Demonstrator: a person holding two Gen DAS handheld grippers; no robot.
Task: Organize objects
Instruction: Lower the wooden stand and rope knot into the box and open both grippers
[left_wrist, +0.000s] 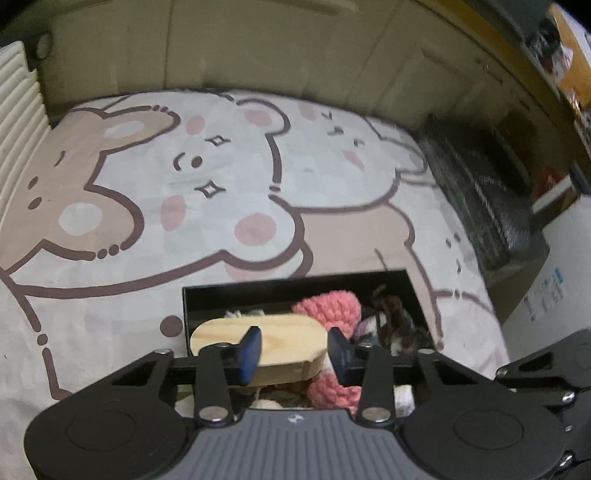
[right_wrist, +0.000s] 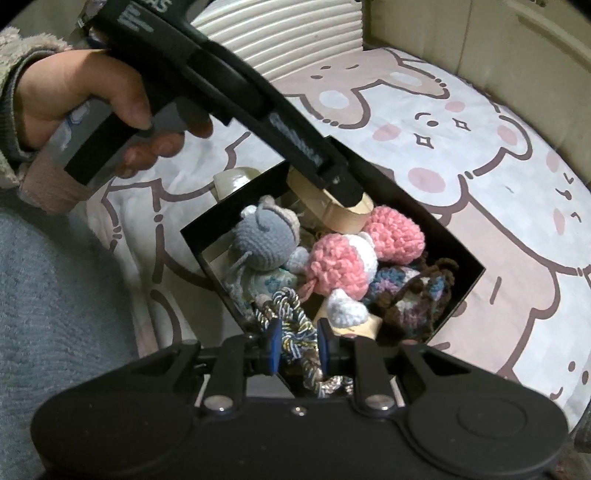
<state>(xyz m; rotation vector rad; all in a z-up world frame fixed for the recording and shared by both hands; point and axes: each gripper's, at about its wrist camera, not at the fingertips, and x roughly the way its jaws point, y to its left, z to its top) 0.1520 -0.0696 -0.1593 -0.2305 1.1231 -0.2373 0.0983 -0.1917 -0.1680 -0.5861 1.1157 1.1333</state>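
Note:
An open black box (right_wrist: 194, 240) full of crochet toys sits on a cartoon bear rug (left_wrist: 221, 184). My left gripper (left_wrist: 295, 350) is shut on a pale oval wooden block (left_wrist: 288, 339), held tilted over the far side of the box (left_wrist: 295, 278). From the right wrist the same block (right_wrist: 343, 218) shows under the left gripper's tip, with a hand (right_wrist: 74, 96) on its handle. My right gripper (right_wrist: 298, 347) is shut on a twisted blue, white and gold rope (right_wrist: 291, 306) at the near edge of the box. Pink (right_wrist: 343, 254) and grey (right_wrist: 262, 236) crochet toys lie inside.
A roll of clear tape (right_wrist: 232, 181) rests on the rug just behind the box. A white ribbed panel (left_wrist: 14, 110) stands along the rug's left edge and a dark slatted crate (left_wrist: 480, 195) at its right. Grey-blue fleece clothing (right_wrist: 55, 295) fills the near left.

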